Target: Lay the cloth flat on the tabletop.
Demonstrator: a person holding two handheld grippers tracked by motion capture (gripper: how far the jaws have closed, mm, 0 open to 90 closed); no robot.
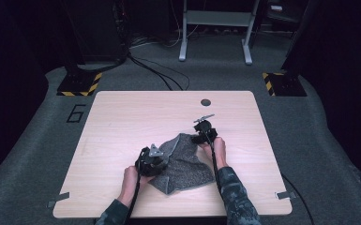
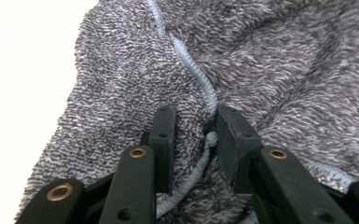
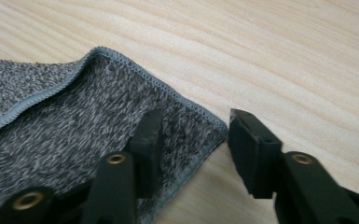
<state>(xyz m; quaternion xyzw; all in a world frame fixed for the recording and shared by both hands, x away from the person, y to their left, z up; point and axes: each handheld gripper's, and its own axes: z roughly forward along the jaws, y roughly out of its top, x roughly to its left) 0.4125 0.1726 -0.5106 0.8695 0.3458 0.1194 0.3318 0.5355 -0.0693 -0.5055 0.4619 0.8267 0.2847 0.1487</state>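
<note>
High view: overhead, facing forward-down on the table (image 1: 122,112). Each gripper view: close-up along its jaws. All share the grey towel (image 1: 185,164).

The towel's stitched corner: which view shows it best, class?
The right gripper view: the grey towel has its corner lying flat on the table between open jaws. The left gripper view shows bunched hem; the high view shows the towel small.
</note>
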